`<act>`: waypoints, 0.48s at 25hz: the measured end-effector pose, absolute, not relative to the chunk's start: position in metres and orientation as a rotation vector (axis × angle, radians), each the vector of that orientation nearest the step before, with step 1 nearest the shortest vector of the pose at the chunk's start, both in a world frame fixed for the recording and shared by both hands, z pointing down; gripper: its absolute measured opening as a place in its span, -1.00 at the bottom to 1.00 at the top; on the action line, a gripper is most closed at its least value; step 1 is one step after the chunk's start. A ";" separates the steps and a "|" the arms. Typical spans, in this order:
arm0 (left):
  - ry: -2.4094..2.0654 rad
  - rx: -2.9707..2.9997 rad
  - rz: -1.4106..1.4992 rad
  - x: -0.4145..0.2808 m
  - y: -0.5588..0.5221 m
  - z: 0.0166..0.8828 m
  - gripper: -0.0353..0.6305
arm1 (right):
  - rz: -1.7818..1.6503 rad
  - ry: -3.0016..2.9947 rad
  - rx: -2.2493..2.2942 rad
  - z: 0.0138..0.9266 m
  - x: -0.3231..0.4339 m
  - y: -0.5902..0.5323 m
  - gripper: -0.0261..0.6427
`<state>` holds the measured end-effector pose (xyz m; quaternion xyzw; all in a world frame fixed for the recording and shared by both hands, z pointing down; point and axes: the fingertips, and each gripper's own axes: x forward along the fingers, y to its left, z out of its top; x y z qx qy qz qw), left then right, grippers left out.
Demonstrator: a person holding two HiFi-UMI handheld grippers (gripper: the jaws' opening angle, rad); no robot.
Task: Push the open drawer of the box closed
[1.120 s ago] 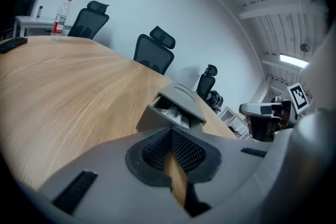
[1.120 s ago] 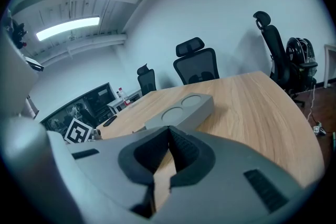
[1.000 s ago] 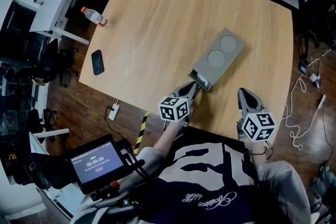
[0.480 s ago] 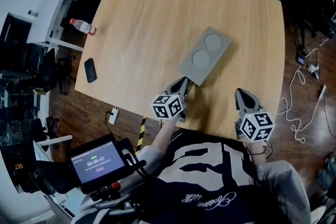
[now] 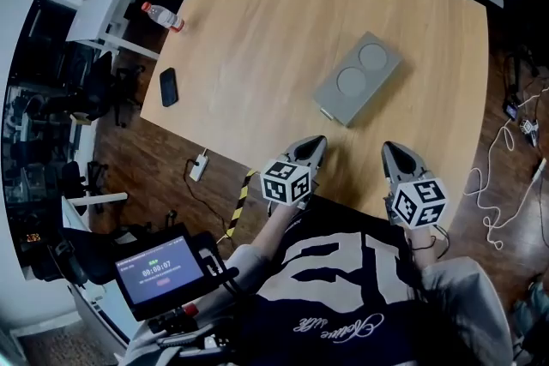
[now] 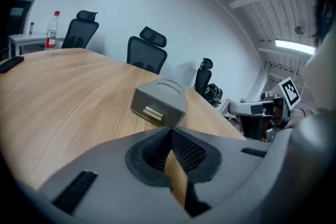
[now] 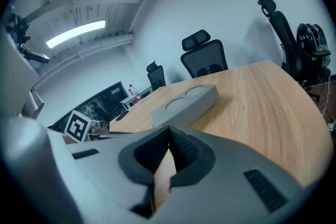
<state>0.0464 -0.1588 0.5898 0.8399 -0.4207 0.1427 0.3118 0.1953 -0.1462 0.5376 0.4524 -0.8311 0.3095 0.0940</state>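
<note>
The grey box (image 5: pixel 356 88) with two round hollows on top lies on the wooden table (image 5: pixel 257 39). Its drawer front (image 6: pixel 153 112), with a small metal handle, sits flush with the box. My left gripper (image 5: pixel 318 141) is shut and empty, a short way back from the drawer end and not touching it. In the left gripper view its jaws (image 6: pixel 170 131) meet in line with the box (image 6: pixel 159 98). My right gripper (image 5: pixel 388 148) is shut and empty too, near the table's front edge, to the right of the box (image 7: pixel 185 102).
A water bottle (image 5: pixel 161 15) stands at the table's far left corner and a black phone (image 5: pixel 169 87) lies near the left edge. Office chairs (image 6: pixel 147 52) line the far side. A timer screen (image 5: pixel 159 277) sits below left. Cables (image 5: pixel 502 210) trail on the floor at right.
The drawer stood slightly open with my left gripper at it, then was pushed in flush. My left gripper has since drawn back from the box. The right gripper stayed put.
</note>
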 end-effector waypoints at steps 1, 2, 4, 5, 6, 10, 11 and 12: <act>-1.116 2.221 0.375 0.043 -0.152 0.587 -0.89 | 0.916 -2.481 1.315 0.537 0.188 -0.144 -0.95; -1.125 2.223 0.370 0.040 -0.147 0.583 -0.89 | 0.912 -2.495 1.290 0.536 0.180 -0.143 -0.95; -1.149 2.221 0.348 0.032 -0.137 0.577 -0.89 | 0.902 -2.519 1.244 0.535 0.166 -0.141 -0.95; -1.163 2.218 0.333 0.027 -0.132 0.574 -0.89 | 0.896 -2.529 1.222 0.534 0.158 -0.140 -0.95; -1.177 2.213 0.316 0.022 -0.126 0.571 -0.89 | 0.888 -2.539 1.201 0.533 0.150 -0.138 -0.95; -1.208 2.196 0.267 0.000 -0.093 0.560 -0.89 | 0.857 -2.559 1.136 0.528 0.116 -0.123 -0.95; -1.210 2.199 0.259 -0.006 -0.083 0.557 -0.89 | 0.850 -2.563 1.126 0.526 0.108 -0.117 -0.95; -1.213 2.207 0.251 -0.011 -0.074 0.553 -0.89 | 0.845 -2.569 1.119 0.523 0.099 -0.110 -0.95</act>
